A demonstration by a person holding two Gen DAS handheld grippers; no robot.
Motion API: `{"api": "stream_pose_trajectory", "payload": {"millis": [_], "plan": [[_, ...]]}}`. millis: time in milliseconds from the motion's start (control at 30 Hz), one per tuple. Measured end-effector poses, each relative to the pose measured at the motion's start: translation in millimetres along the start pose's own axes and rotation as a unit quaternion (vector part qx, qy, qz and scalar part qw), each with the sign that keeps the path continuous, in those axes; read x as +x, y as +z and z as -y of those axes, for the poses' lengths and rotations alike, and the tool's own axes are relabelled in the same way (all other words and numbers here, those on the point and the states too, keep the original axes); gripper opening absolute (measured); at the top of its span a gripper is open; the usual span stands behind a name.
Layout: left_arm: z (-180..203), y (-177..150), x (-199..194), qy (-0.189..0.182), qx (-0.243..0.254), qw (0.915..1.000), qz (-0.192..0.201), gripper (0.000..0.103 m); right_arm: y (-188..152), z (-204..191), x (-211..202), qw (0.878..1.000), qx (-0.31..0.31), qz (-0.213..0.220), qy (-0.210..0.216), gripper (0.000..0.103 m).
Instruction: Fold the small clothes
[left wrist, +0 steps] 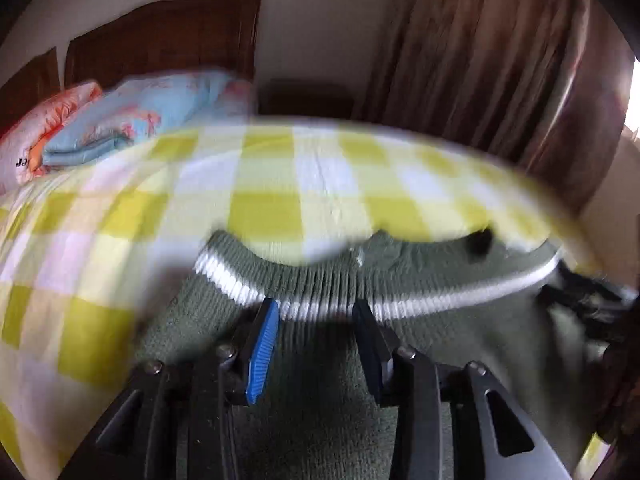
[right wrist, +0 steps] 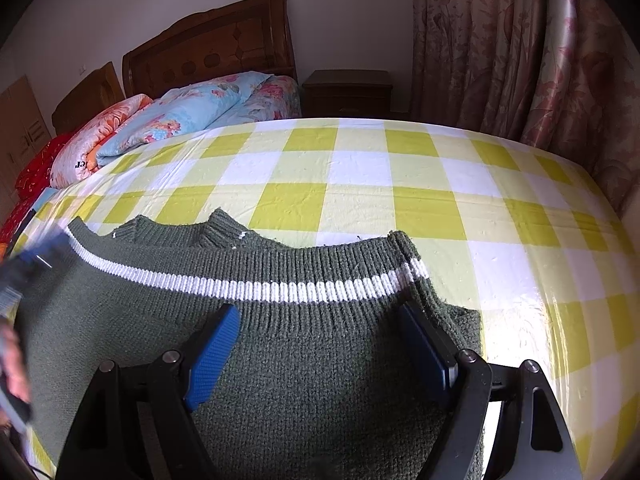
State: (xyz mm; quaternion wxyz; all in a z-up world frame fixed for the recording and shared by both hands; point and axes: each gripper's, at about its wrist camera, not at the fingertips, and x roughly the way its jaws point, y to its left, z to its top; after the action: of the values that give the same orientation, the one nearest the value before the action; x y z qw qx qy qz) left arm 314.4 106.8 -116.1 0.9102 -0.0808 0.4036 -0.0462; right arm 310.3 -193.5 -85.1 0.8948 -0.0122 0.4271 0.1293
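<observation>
Right wrist view first: we see the green sweater [right wrist: 280,360] lying flat on the yellow-and-white checked bedspread [right wrist: 400,184], at the bed's near edge, its ribbed hem with the white stripe [right wrist: 260,290] folded up over the body. Our right gripper [right wrist: 320,320] hangs just over the knit with its jaws standing wide, nothing pinched between them. Over on the left wrist view, badly blurred, our left gripper [left wrist: 316,316] sits narrower above the same striped hem, pads apart with no cloth caught. Folded floral quilts [right wrist: 192,116] are stacked at the headboard [right wrist: 212,48] end, well apart from the sweater.
</observation>
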Motion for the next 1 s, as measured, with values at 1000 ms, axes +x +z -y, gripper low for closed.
{"api": "stream_pose_trajectory", "payload": {"millis": [1000], "plan": [[-5.7, -1.6, 1.5, -0.007, -0.012, 0.9999, -0.005, 0.039, 10.7, 22.7, -22.3, 0.992, 0.098, 0.051, -0.055, 0.103]]}}
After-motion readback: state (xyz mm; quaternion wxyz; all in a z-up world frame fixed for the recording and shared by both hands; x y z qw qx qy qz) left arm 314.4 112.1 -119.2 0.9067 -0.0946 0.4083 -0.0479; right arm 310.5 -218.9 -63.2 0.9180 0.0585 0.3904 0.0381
